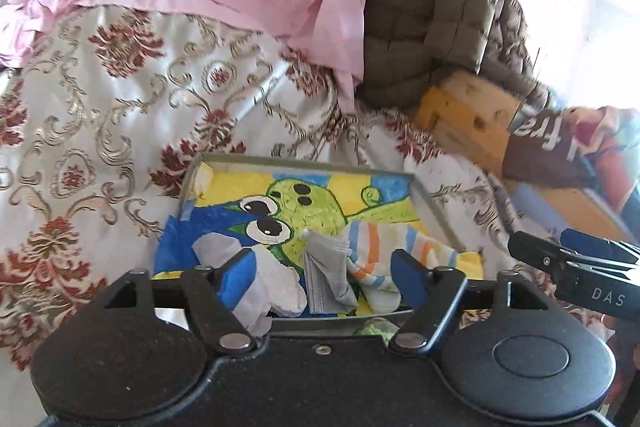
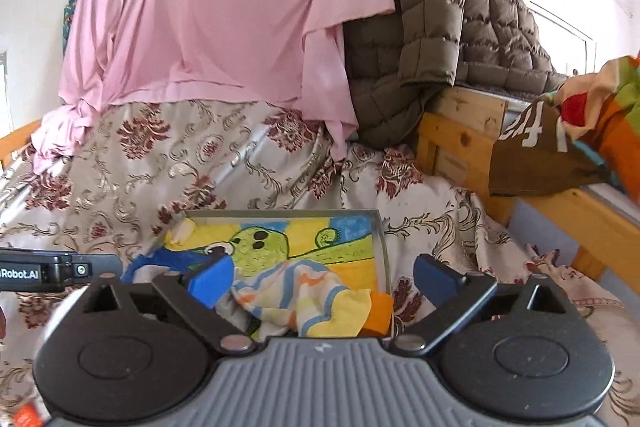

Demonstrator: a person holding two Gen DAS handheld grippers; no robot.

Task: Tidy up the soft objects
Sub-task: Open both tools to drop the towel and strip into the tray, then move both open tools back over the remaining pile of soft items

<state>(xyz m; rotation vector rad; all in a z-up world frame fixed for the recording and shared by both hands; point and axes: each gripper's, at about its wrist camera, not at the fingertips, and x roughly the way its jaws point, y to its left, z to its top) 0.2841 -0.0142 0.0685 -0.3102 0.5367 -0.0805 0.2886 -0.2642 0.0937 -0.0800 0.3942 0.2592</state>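
Both the left gripper [image 1: 322, 269] and right gripper [image 2: 324, 279] hang spread wide with nothing between their fingers over the tray [image 1: 430, 205] at lower centre, where the striped sock [image 1: 376, 259], grey mask [image 1: 328, 271] and a white cloth [image 1: 276, 283] lie partly hidden behind the fingers.

Tray [image 1: 430, 201] on bedspread [image 1: 120, 99]; sock [image 1: 384, 251], mask [image 1: 328, 267] in tray; jacket [image 2: 440, 27] behind.
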